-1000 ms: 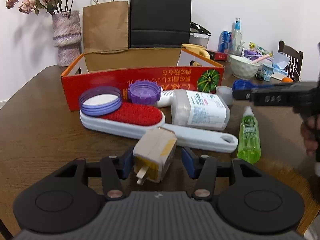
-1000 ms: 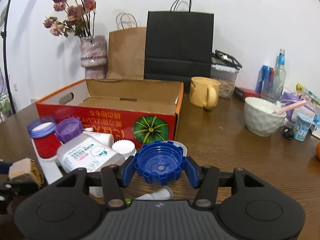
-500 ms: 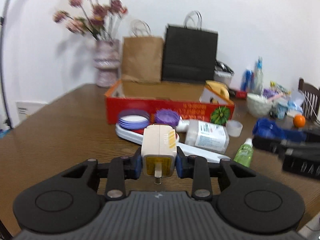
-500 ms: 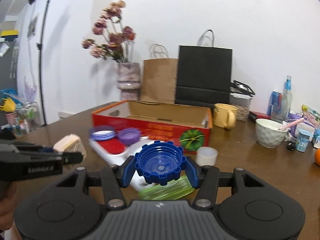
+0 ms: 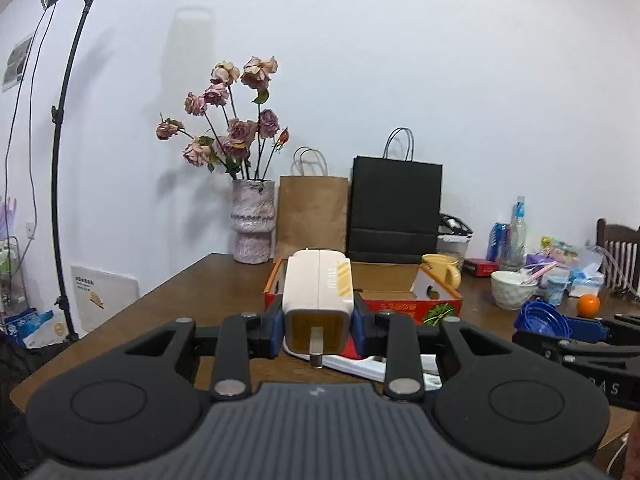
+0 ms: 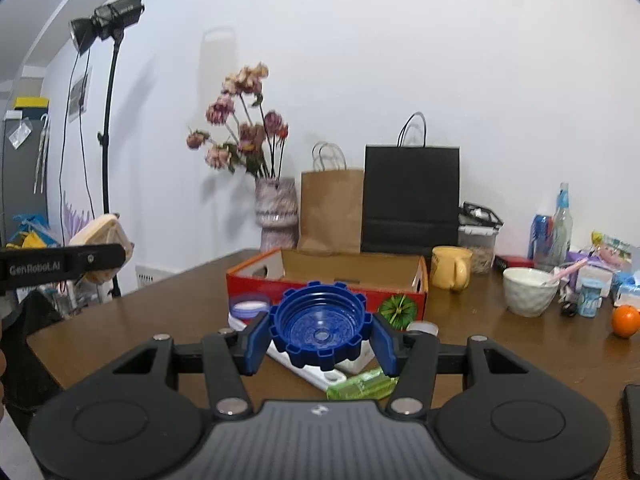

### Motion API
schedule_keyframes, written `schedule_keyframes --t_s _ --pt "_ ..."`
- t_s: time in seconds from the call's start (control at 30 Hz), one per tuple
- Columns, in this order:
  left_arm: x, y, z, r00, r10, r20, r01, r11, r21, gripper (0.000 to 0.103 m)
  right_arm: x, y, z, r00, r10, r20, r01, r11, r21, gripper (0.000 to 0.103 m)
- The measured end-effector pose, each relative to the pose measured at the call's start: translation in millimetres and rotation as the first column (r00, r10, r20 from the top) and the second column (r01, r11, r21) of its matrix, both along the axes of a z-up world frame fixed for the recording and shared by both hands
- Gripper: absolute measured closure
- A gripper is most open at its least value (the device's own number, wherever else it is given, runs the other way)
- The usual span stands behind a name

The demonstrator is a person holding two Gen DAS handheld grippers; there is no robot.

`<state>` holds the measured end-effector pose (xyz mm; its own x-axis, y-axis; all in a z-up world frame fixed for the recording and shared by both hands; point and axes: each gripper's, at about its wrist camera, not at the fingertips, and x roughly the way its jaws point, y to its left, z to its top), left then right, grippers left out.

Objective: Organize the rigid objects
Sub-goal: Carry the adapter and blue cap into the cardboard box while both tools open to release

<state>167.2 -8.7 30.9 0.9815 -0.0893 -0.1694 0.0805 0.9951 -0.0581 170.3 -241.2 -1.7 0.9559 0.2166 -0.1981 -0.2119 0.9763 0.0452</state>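
Note:
My left gripper [image 5: 318,320] is shut on a white and yellow plug adapter [image 5: 318,300], held up in the air with its prong towards the camera. It also shows in the right wrist view [image 6: 105,240] at the far left. My right gripper [image 6: 320,336] is shut on a blue ridged jar lid [image 6: 319,325], also lifted; it shows in the left wrist view [image 5: 540,318] at the right. The red cardboard box [image 6: 304,280] stands open on the brown table [image 6: 160,312] behind both. A white lint brush [image 6: 312,372], a green spray bottle [image 6: 362,386] and a purple-rimmed lid [image 6: 250,305] lie in front of the box.
Behind the box stand a vase of dried roses [image 5: 253,226], a brown paper bag [image 5: 313,216] and a black bag [image 5: 396,208]. A yellow mug [image 6: 450,268], white bowl [image 6: 528,290], orange [image 6: 625,321], bottles and small clutter fill the table's right side. A light stand [image 5: 60,160] is left.
Both grippers have risen well above the table and pulled back, each keeping its object. The left gripper closed on the adapter during the earlier frames; the box and loose items now look lower and farther.

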Motion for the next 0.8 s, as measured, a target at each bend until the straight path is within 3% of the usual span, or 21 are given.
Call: schedule_keyframes --t_s 0.17,0.3,0.6,0.73,0.8 --pt "8.7 1.4 -1.7 1.0 -0.022 -0.007 0.022 1.0 0.005 0.071 9.6 0.0 6.0 1.0 -0.011 -0.001 0.011 1.0 -0.007 0.05" --pt "43.0 7.7 2.3 0.998 -0.05 -0.038 0.049 0.998 -0.026 0.071 46.8 -2.0 13.1 1.0 -0.004 -0.017 0.004 1.0 0.002 0.05" --pt "179.0 4.5 56.5 0.999 -0.049 -0.02 0.05 0.998 0.033 0.071 168.0 -4.5 74.3 1.0 0.002 -0.008 -0.002 1.0 -0.021 0.05" --pt "256.7 10.2 87.4 0.983 -0.112 -0.142 0.101 0.991 -0.085 0.071 245.7 -6.4 98.5 0.998 -0.019 -0.056 0.017 0.999 -0.05 0.05" --pt "293.4 6.4 94.6 0.964 -0.159 -0.213 0.142 0.985 -0.094 0.071 290.3 -9.6 105.3 0.992 -0.03 -0.12 0.025 0.999 -0.045 0.05"
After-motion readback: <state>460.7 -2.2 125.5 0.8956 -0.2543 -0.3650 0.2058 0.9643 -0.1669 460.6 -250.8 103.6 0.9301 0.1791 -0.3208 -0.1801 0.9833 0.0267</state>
